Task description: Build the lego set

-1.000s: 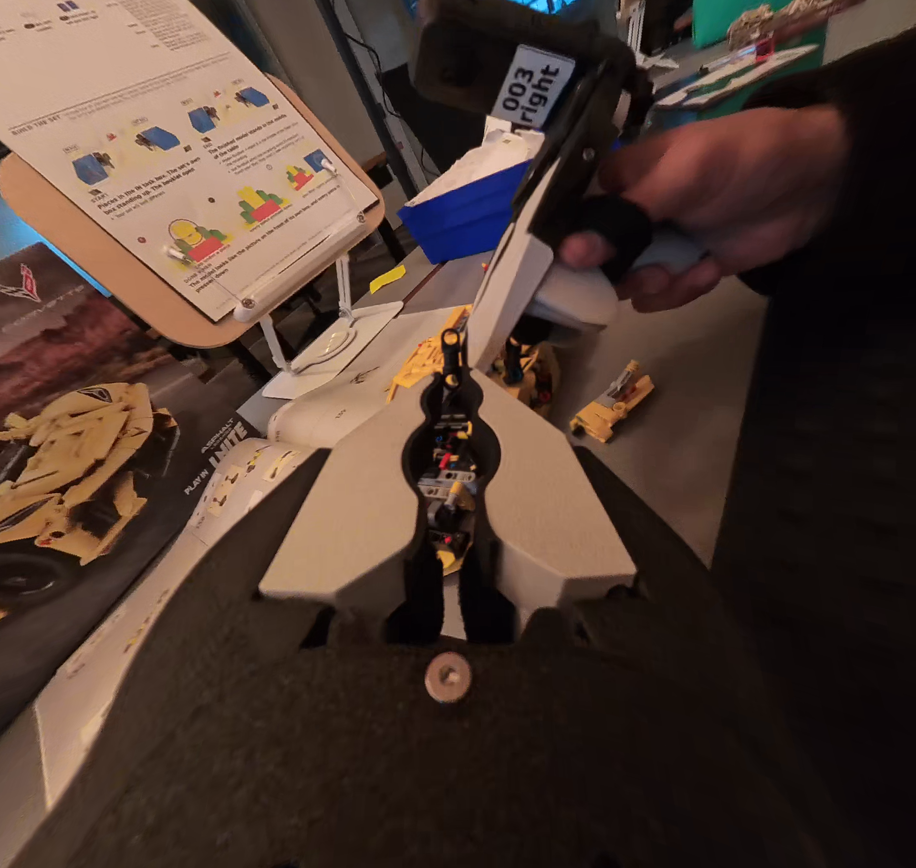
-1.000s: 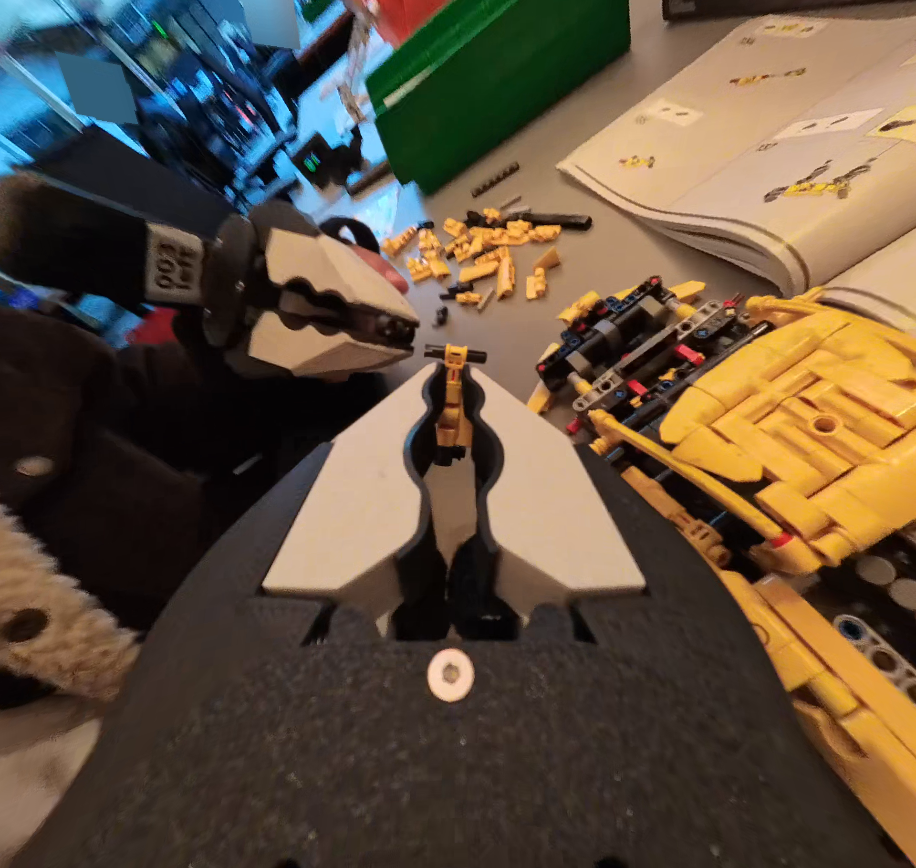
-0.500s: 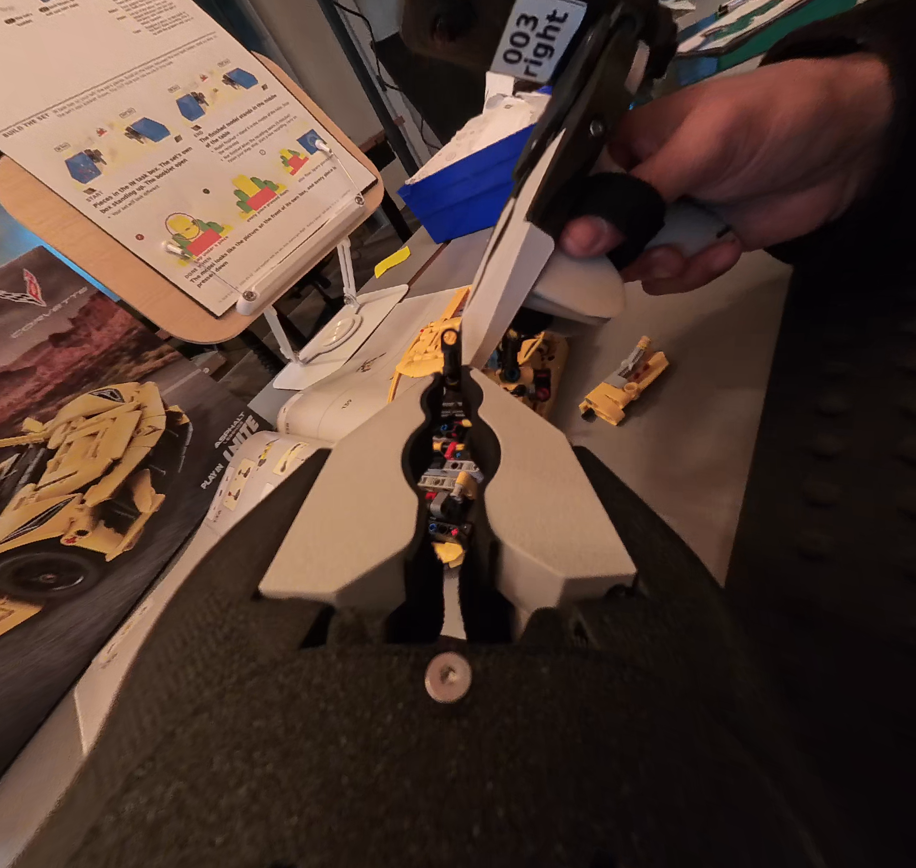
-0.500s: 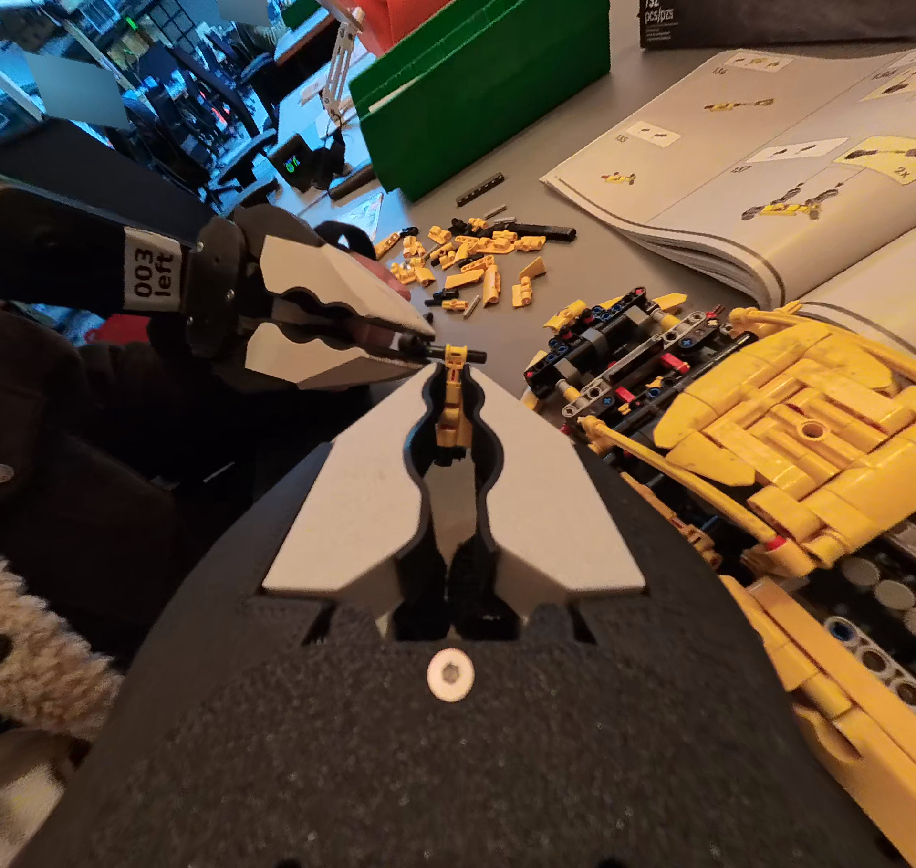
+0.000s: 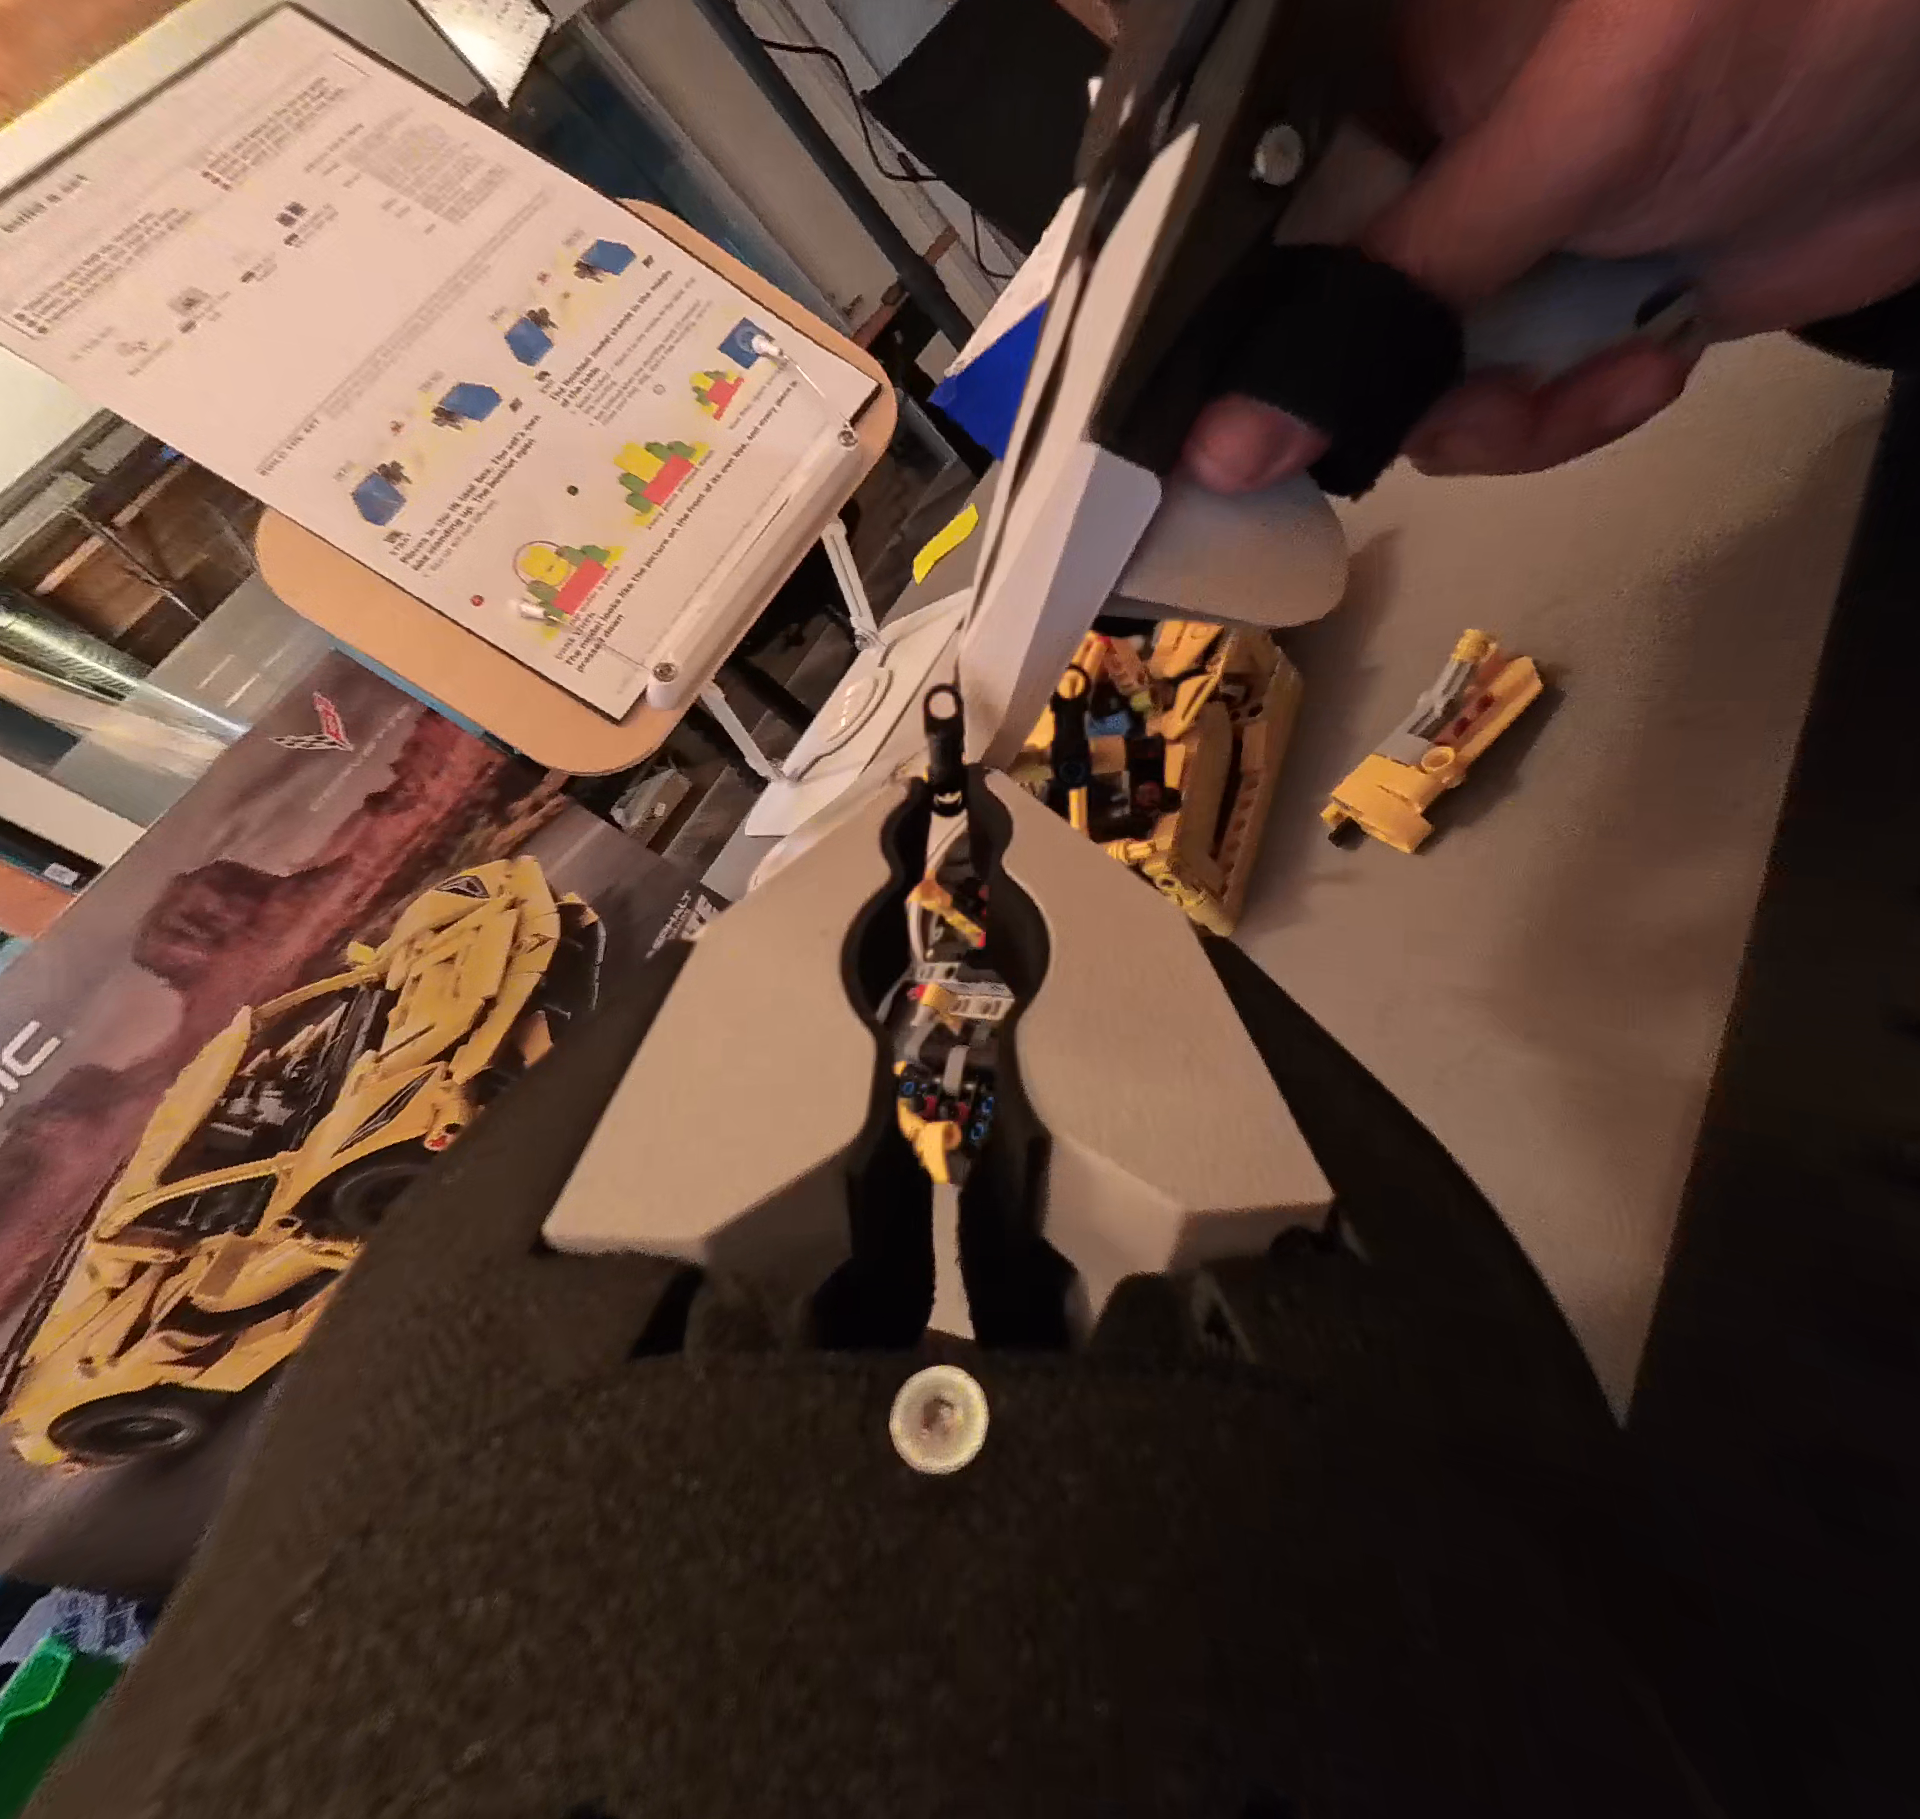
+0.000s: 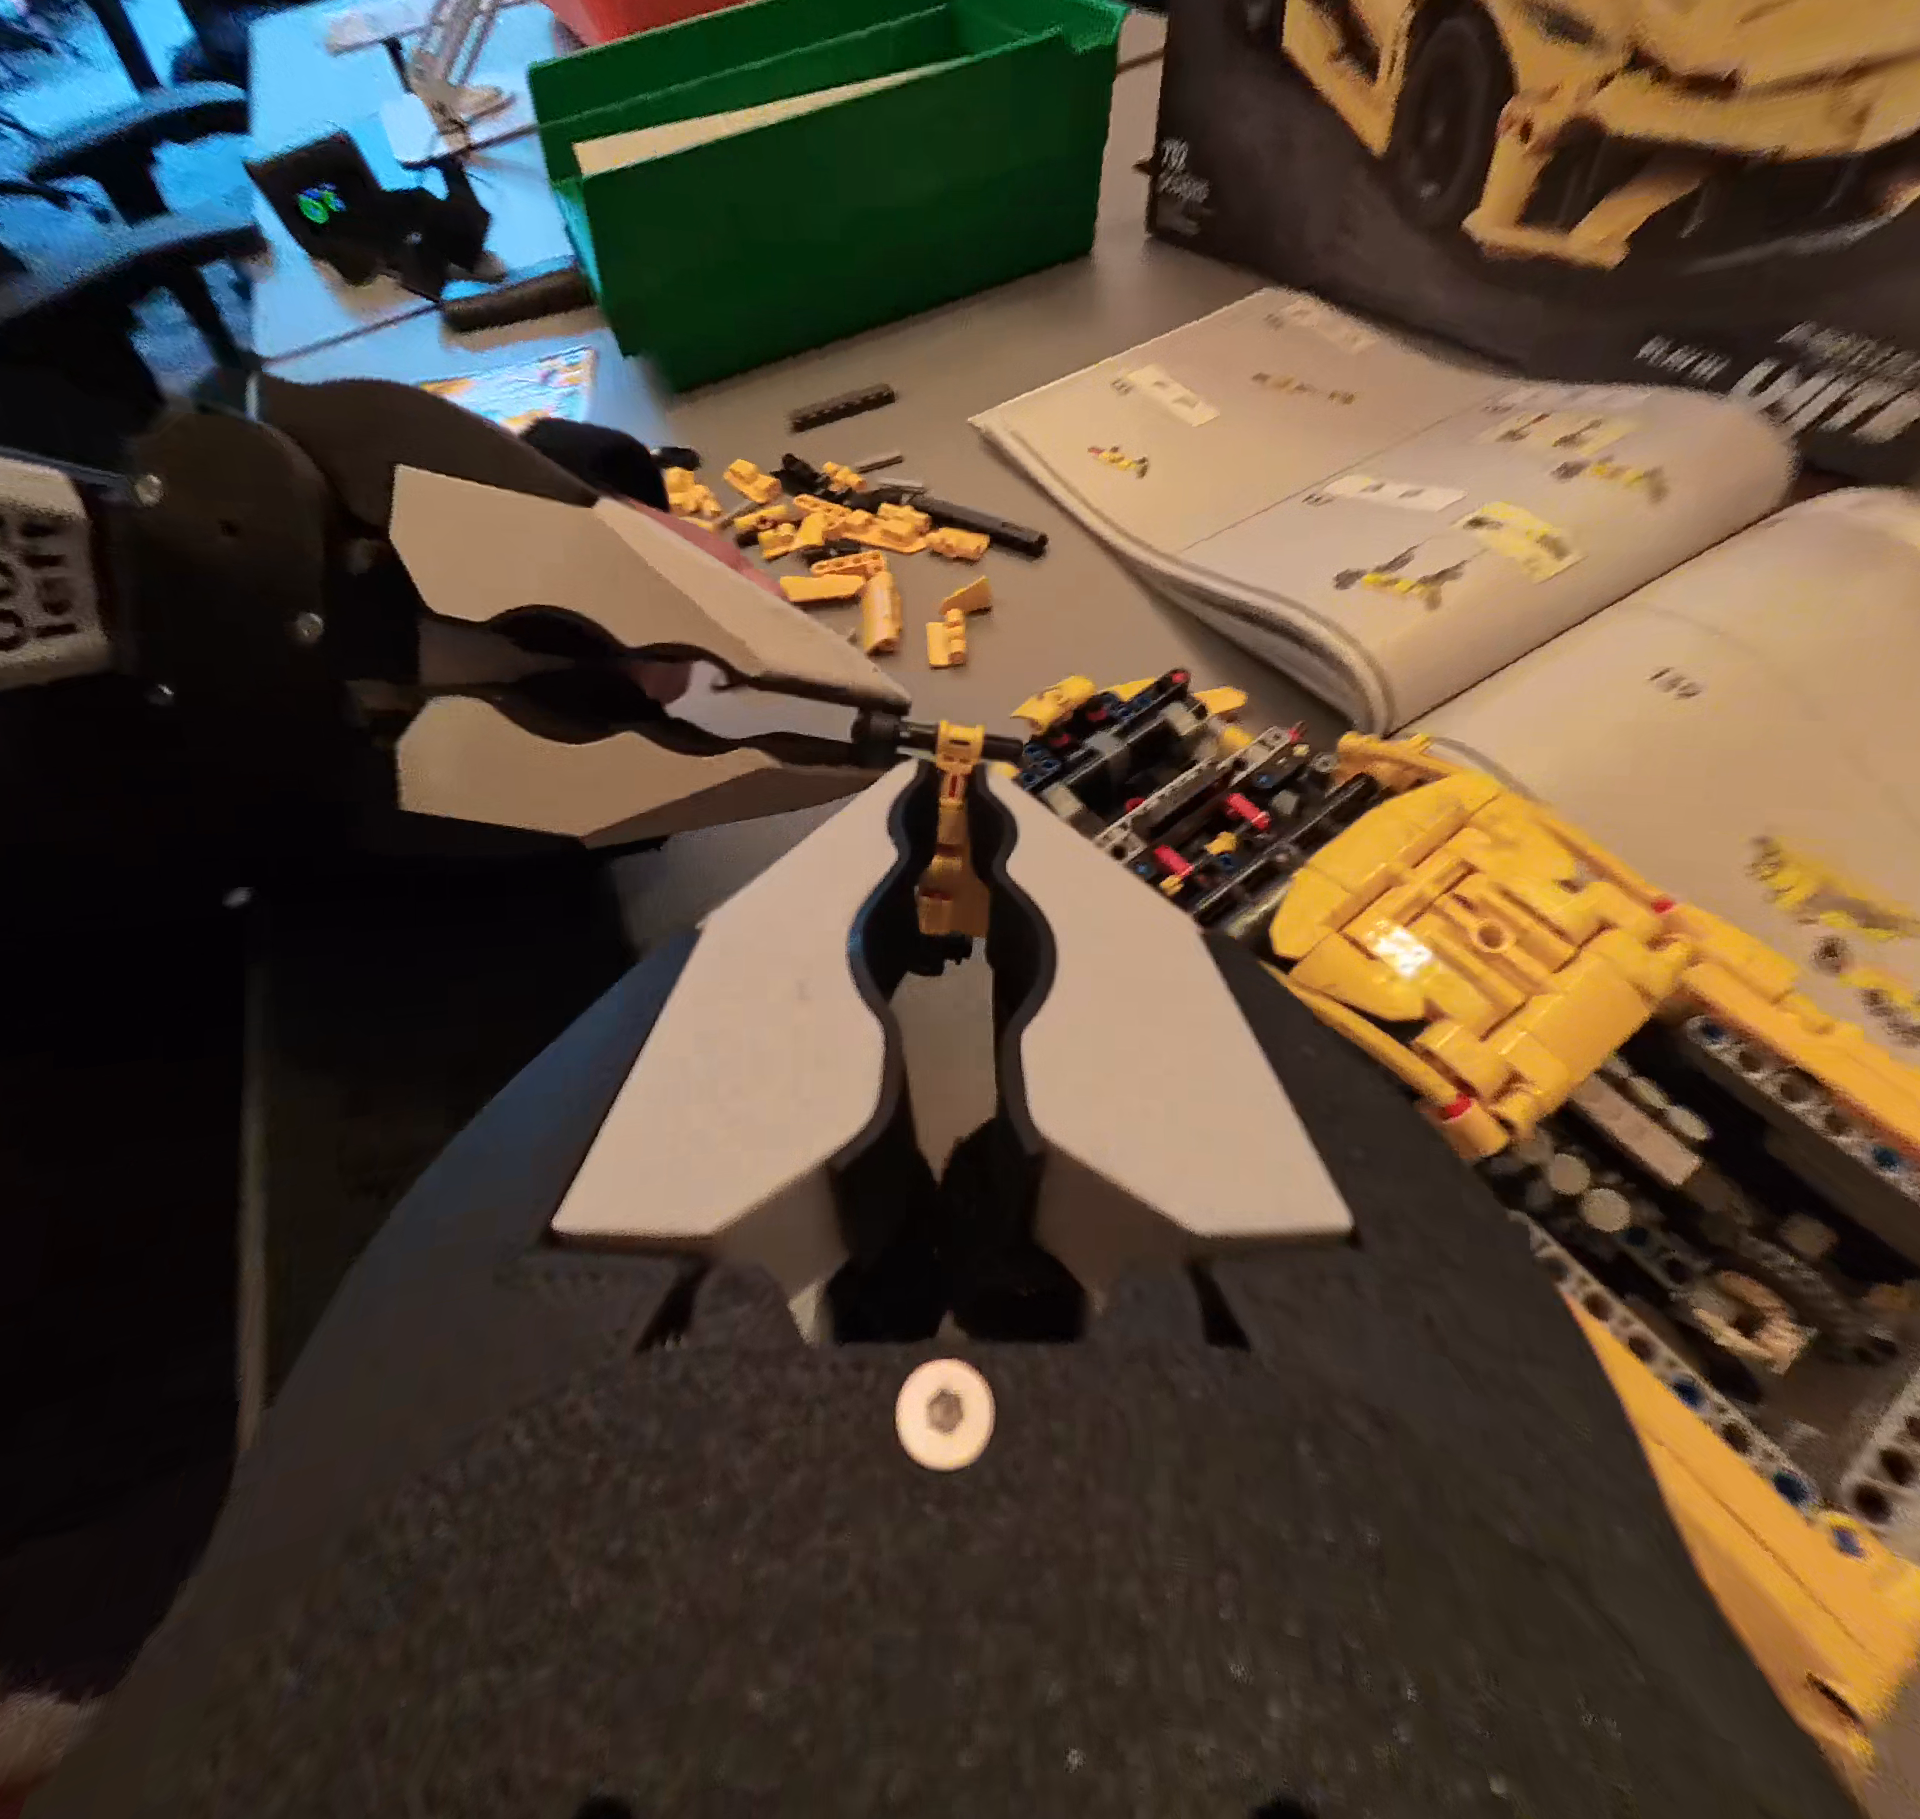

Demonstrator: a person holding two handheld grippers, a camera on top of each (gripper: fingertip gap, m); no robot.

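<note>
Grey table, car [image 6: 1455,948] at frame right, loose parts [image 6: 862,548] upper centre. My right gripper [image 6: 948,782] is clamped on a yellow piece [image 6: 951,865]; my left gripper [image 6: 883,730] pinches the black axle [image 6: 920,730] through its top. I'd keep the axle square and push gently.

A workshop or lab. Black swivel office chairs [image 6: 114,242] stand behind the grey worktable [image 6: 1091,315]. A green plastic storage bin [image 6: 831,200] sits on it, and a printed instruction sheet on a wooden stand [image 5: 436,367] is alongside.
</note>
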